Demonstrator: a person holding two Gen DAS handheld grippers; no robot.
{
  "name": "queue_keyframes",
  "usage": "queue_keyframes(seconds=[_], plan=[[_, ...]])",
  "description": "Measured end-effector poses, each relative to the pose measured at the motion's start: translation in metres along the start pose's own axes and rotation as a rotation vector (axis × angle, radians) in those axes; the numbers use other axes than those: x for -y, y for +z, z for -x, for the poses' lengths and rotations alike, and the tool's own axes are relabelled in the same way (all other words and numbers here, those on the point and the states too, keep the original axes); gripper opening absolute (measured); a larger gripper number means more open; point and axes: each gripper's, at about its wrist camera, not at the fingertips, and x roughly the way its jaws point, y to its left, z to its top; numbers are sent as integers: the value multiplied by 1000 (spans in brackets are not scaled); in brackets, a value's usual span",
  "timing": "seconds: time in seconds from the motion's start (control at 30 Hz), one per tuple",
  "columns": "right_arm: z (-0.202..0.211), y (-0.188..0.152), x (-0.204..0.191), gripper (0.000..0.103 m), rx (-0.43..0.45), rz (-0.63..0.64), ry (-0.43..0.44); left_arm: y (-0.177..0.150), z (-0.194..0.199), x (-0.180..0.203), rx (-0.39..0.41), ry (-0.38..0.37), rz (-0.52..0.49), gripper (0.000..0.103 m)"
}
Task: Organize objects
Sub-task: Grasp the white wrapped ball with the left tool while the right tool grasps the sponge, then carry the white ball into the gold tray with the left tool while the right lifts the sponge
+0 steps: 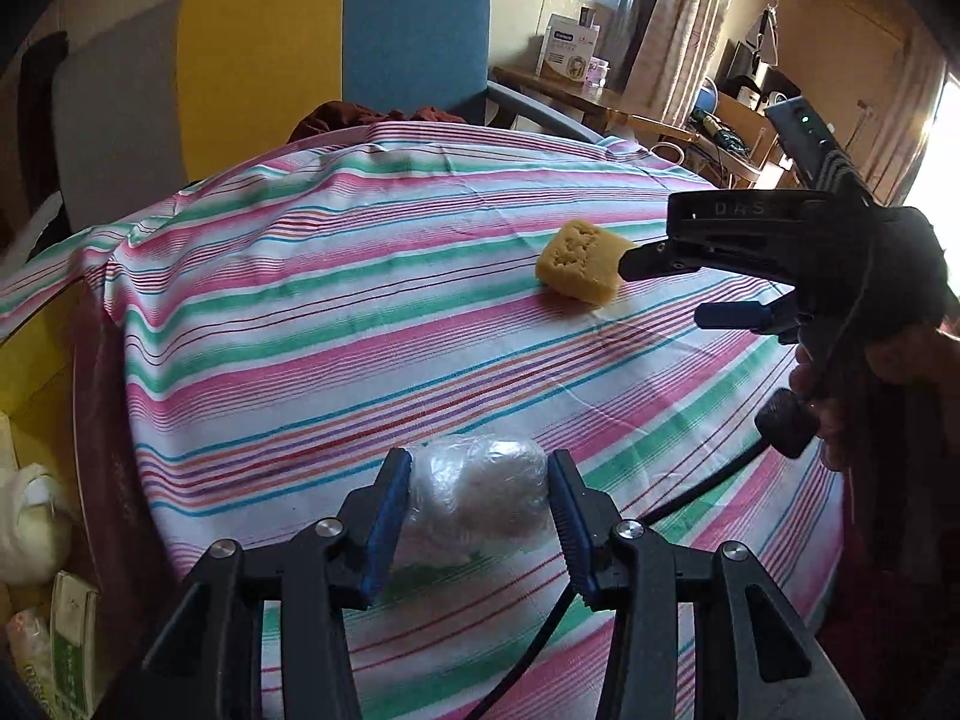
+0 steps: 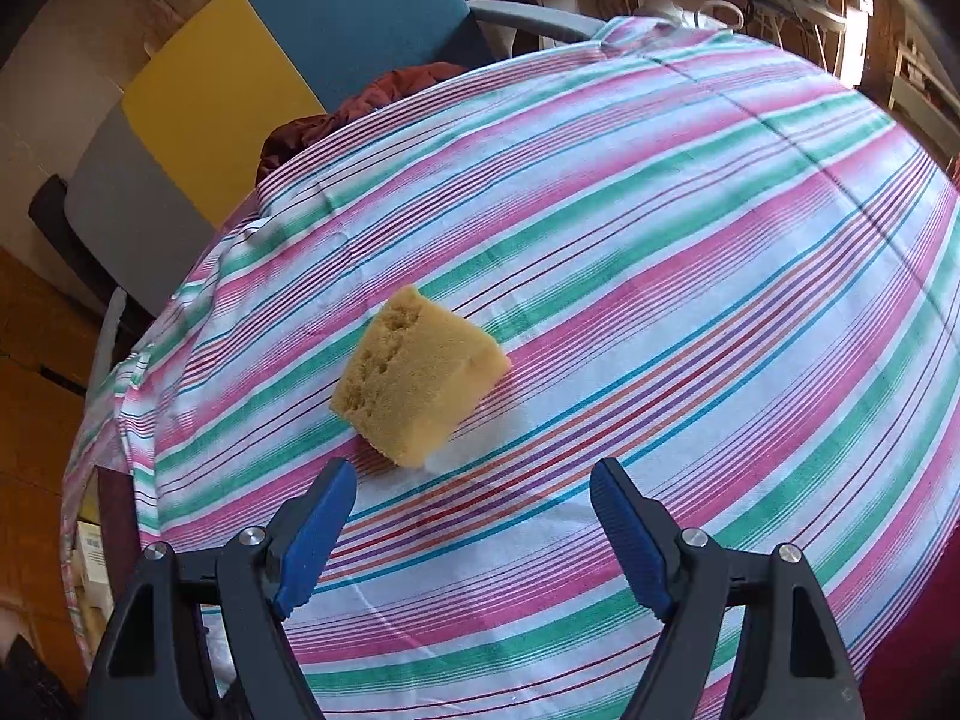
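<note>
- Left wrist view: left gripper [image 1: 479, 510] has its jaws closed against both sides of one plastic-wrapped bundle [image 1: 477, 501], which sits low over the striped tablecloth [image 1: 300, 312]. The wrap looks slippery and the content soft, so a hold on the wide middle seems best.
- Same view: right gripper [image 1: 660, 285] stands just beside one yellow sponge [image 1: 581, 262], its fingers apart, holding nothing.
- Right wrist view: jaws of the right gripper [image 2: 474, 516] are wide open, and the sponge [image 2: 417, 387] lies on the cloth just ahead, tilted. I judge it light, squashy and not fragile; its two flat sides are good to grip.
- Count: one sponge, one bundle, two grippers.
</note>
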Motion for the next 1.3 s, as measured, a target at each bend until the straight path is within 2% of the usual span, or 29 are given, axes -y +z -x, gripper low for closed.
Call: queue_keyframes(seconds=[0.2, 0.4, 0.5, 0.57, 0.63, 0.7, 0.8, 1.07, 1.3], plan=[[-7, 10, -9, 83, 5, -27, -13, -4, 25, -3, 41, -15, -2, 47], [-37, 33, -24, 84, -22, -79, -76, -9, 43, -12, 65, -13, 17, 47], [-51, 43, -36, 84, -14, -68, -134, -12, 52, -17, 75, -10, 17, 47], [-58, 47, -46, 84, -10, -13, -186, -14, 57, -19, 76, -15, 21, 47], [-61, 48, -57, 68, -16, 67, -224, -16, 61, -22, 76, -18, 29, 47], [-59, 43, -65, 61, -27, 132, -216, -18, 65, -25, 81, -21, 39, 47], [-48, 26, -76, 58, -32, 228, -206, -19, 70, -29, 88, -25, 57, 47], [-19, -37, -90, 58, -84, 364, -58, -21, 92, -38, 133, 10, 79, 47], [-30, -55, -95, 58, -92, 443, -99, -28, 117, -51, 181, 92, 96, 47]])
